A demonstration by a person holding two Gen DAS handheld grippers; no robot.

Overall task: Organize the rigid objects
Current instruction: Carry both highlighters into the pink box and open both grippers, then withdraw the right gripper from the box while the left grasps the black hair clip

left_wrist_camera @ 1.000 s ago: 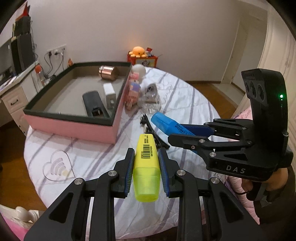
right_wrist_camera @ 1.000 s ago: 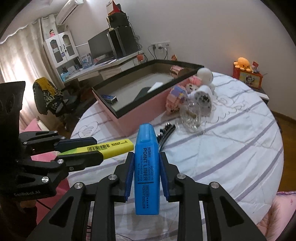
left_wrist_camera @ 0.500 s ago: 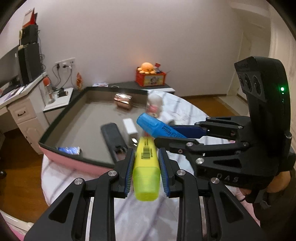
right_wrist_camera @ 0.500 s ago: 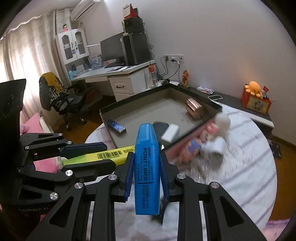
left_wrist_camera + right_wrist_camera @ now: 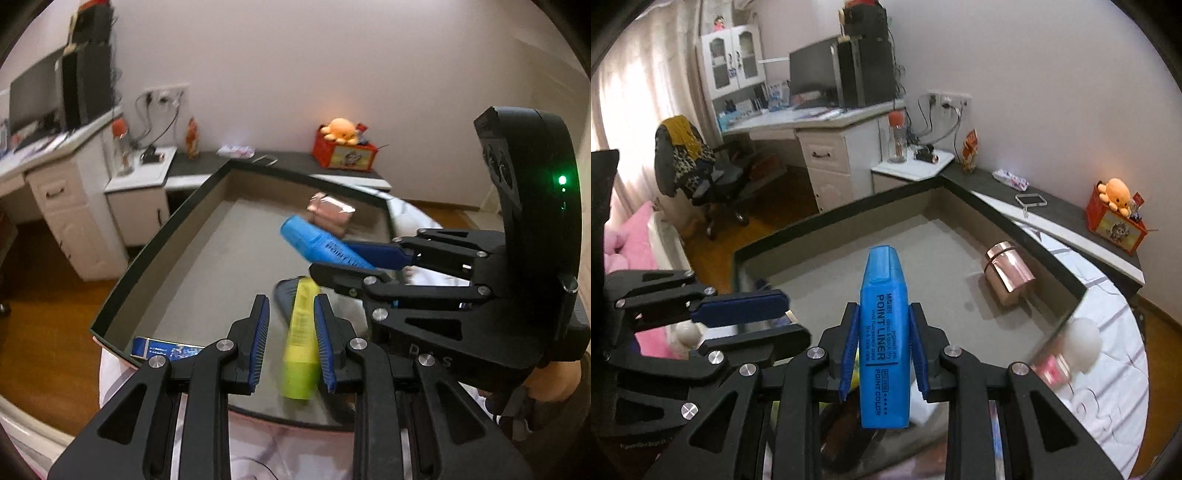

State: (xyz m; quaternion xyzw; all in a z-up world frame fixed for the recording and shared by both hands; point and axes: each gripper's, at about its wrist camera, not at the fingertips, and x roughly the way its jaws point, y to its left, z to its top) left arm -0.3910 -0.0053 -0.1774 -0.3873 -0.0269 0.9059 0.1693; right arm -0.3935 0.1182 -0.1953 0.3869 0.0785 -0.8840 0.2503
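Observation:
My left gripper (image 5: 290, 301) hovers over the grey floor of the pink box (image 5: 155, 258). The yellow highlighter (image 5: 301, 343) lies tilted and blurred between its jaws, against the right pad, with a gap at the left pad. In the right wrist view nothing shows between the tips of the left gripper (image 5: 794, 317). My right gripper (image 5: 883, 306) is shut on the blue highlighter (image 5: 882, 332), also above the box (image 5: 849, 206). In the left wrist view the right gripper (image 5: 332, 258) holds the blue highlighter (image 5: 317, 243) just to the upper right.
Inside the box lie a copper cylinder (image 5: 1010, 269), a black remote (image 5: 286, 291) and a blue packet (image 5: 162, 349) at the near rim. A pale doll (image 5: 1078, 339) stands outside the right wall on the striped cloth. A white desk (image 5: 842, 147) stands beyond the box.
Both grippers have moved from the striped cloth to above the box. The yellow highlighter, gripped squarely before, now sits tilted and loose off the left pad. The blue one stays gripped.

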